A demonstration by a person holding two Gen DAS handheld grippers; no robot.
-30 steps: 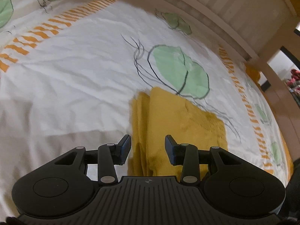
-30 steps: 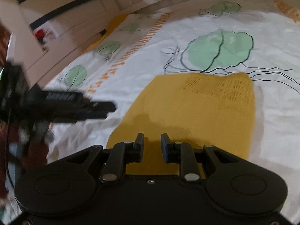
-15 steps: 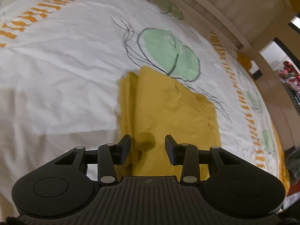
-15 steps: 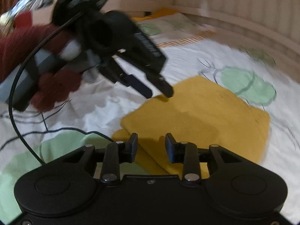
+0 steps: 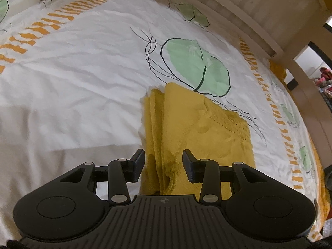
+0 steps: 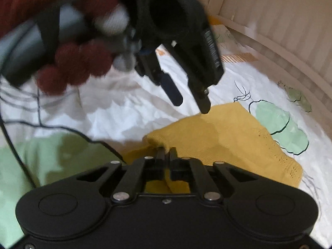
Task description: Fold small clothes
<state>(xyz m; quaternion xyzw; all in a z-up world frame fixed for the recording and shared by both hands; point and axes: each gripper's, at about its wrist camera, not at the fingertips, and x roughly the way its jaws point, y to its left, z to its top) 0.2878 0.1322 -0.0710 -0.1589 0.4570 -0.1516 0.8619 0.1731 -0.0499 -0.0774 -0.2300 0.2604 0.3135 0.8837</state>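
The right gripper (image 6: 166, 152) is pinched tight on the near corner of the folded yellow garment (image 6: 228, 137) lying on the leaf-print bedsheet (image 5: 83, 72); the left gripper (image 5: 163, 161) hovers over it, jaws apart.

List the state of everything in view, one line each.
Yellow garment: folded, lying flat on the bed.
Left gripper: open, above the garment's edge.
Right gripper: shut on the garment's corner.
Bedsheet: spread, wrinkled.
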